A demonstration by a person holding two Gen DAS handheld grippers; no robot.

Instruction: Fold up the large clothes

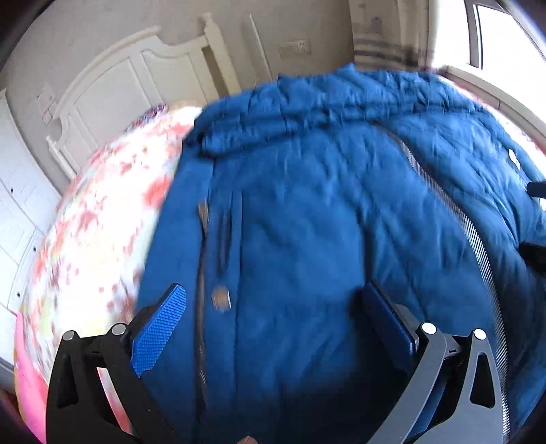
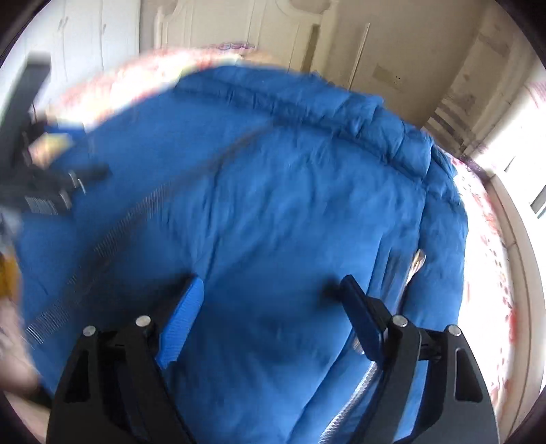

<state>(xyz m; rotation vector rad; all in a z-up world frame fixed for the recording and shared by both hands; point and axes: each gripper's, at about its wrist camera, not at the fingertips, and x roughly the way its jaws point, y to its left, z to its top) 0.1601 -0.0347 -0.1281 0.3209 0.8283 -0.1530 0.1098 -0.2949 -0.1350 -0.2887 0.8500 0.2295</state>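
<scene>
Left wrist view looks across a bed (image 1: pixel 102 211) covered in a white sheet with a red and pink floral print, blurred by motion; at the far left stand a white carved headboard (image 1: pixel 112 85) and white cupboard doors (image 1: pixel 20 205), with a beige wall behind and a bright window (image 1: pixel 505 30) at the far right; a striped curtain (image 1: pixel 385 47) hangs beside the window. Bare sheet shows along the left of the bed in this view, and in the right wrist view along the far edge and the right side (image 2: pixel 491 273), where the bed meets a pale sill under the window; the near part of the bed is fully covered. A large blue padded jacket (image 1: pixel 324 205) lies spread flat over most of the bed, its quilted surface wrinkled, a ribbed zipper (image 1: pixel 474 239) running along it from the far middle towards the near right, and a bunched, folded band of fabric along its far edge; the right wrist view shows the same jacket (image 2: pixel 290 205) and its zipper (image 2: pixel 112 239) curving at the left. Left gripper (image 1: pixel 273 307) hangs just above the jacket with its blue pads spread wide and nothing between them; right gripper (image 2: pixel 269 304) is likewise spread wide over the blue fabric, holding nothing.
</scene>
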